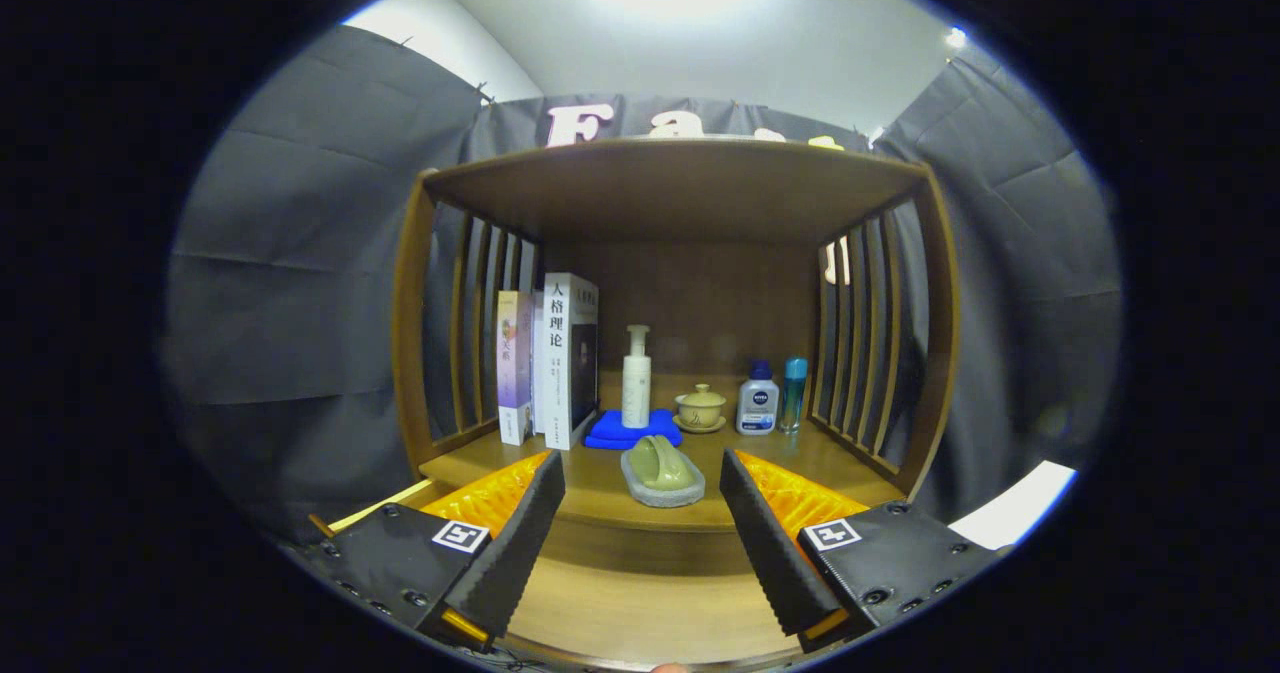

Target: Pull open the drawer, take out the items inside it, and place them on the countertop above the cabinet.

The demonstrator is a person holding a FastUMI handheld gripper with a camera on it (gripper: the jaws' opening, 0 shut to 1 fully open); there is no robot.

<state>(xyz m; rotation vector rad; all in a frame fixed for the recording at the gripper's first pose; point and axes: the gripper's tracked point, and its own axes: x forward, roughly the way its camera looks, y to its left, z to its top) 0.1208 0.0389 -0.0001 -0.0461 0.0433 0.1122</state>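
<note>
Gripper [640, 513] jaws spread wide, nothing btwn them, facing wooden cabinet [680, 193]. On tabletop [600, 493] just ahead: green item on grey dish [662, 473]. Beyond: pump bottle [636, 378] on blue cloth [632, 430], lidded cup [700, 408], two small bottles [770, 398], books [550, 363] upright at left.

The gripper [640, 523] is held level and faces straight ahead, with its two fingers spread wide apart and nothing between them. Each of the fingers [520, 543] is a black wedge with a ribbed inner pad and an orange backing, tapering toward the tip. Neither finger touches anything, and a square black-and-white marker sits on each finger's base.
</note>
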